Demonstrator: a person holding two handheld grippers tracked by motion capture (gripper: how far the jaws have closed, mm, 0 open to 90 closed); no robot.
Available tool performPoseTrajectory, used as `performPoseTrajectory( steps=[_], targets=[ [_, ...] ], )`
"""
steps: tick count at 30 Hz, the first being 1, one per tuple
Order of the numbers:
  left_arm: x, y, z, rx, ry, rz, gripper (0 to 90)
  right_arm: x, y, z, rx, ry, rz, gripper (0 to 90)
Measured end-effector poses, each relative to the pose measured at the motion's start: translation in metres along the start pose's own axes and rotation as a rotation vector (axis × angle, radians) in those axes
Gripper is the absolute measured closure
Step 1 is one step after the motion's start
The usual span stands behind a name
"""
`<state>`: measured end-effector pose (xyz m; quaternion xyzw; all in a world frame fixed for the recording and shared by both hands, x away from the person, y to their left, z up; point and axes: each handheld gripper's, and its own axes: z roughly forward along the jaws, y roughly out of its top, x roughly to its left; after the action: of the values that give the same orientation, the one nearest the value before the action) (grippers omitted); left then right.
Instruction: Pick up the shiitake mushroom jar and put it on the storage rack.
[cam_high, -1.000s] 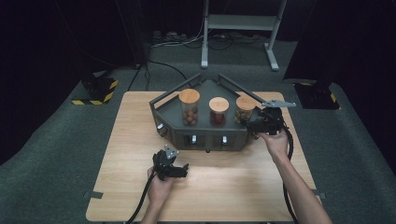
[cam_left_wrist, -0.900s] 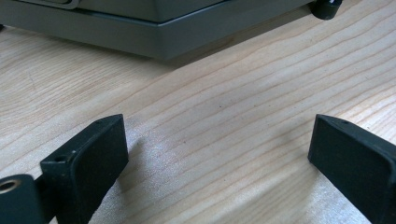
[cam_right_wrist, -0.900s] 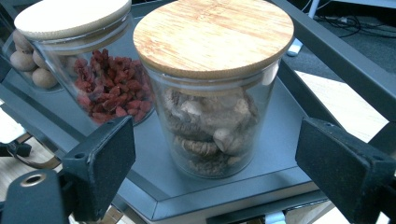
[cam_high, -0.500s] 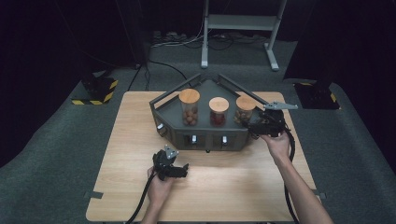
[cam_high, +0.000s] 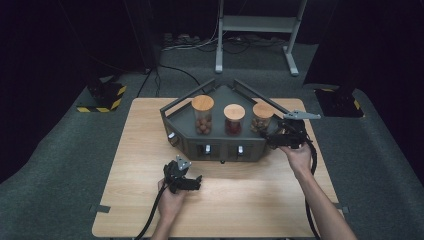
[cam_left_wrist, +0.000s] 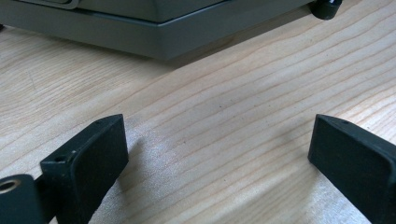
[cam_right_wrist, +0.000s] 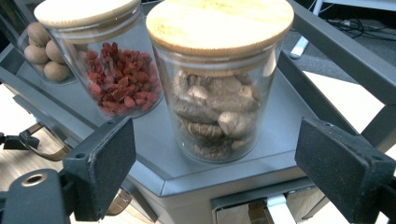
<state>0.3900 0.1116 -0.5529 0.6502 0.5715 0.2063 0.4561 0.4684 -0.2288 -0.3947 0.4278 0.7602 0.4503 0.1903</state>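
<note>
Fingers (cam_right_wrist: 345, 172) of the right gripper (cam_right_wrist: 219, 168) stand apart, framing but not touching the nearest glass jar (cam_right_wrist: 217, 81), which holds pale, wrinkled dried pieces under a wooden lid. In the high view this gripper (cam_high: 272, 140) sits at the right front corner of the grey tray (cam_high: 220, 145), level with that jar (cam_high: 262, 118). Fingers (cam_left_wrist: 88, 158) of the left gripper (cam_left_wrist: 217, 163) are likewise spread wide with nothing between them, hanging just above bare wood; the high view places that gripper (cam_high: 192, 184) on the near side of the table (cam_high: 140, 160), apart from the tray.

Surface: a light wood-grain table, standing on grey carpet in a dark room. A metal stand (cam_high: 257, 30) and loose cables (cam_high: 185, 47) lie beyond the far edge; black blocks with yellow-and-black striping (cam_high: 102, 97) sit on the floor to the left.

Other items: the tray is angular, with raised rails meeting at a point on the far side and small handles along its front face. It carries three lidded jars in a row: round brown nuts (cam_high: 202, 116) at left, red berries (cam_high: 233, 119) in the middle, the pale pieces at right. The middle jar (cam_right_wrist: 109, 60) stands just beside the right-hand one (a narrow gap separates them), and the tray's right rail (cam_right_wrist: 341, 51) runs close behind.

View differences: the right gripper view resolves the jar contents and a handle (cam_right_wrist: 275, 207) below the tray lip; the left gripper view gives the tray's lower edge (cam_left_wrist: 154, 39) and one black foot (cam_left_wrist: 327, 7).
</note>
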Motion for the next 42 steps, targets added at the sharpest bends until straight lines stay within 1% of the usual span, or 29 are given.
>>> performPoseTrajectory(
  steps=[26, 34, 42],
  targets=[
    [0.000, 0.000, 0.000, 0.001, -0.001, 0.000, 4.7, -0.003, -0.013, -0.011, -0.024, 0.008, 0.020, 12.9],
    [0.000, 0.000, 0.000, 0.001, -0.001, 0.000, 4.7, -0.001, -0.015, -0.013, -0.031, 0.005, 0.005, 12.9],
    [0.000, 0.000, 0.000, 0.000, -0.001, -0.001, 4.7, 0.000, -0.018, -0.017, -0.036, 0.004, 0.002, 12.9]
  ],
)
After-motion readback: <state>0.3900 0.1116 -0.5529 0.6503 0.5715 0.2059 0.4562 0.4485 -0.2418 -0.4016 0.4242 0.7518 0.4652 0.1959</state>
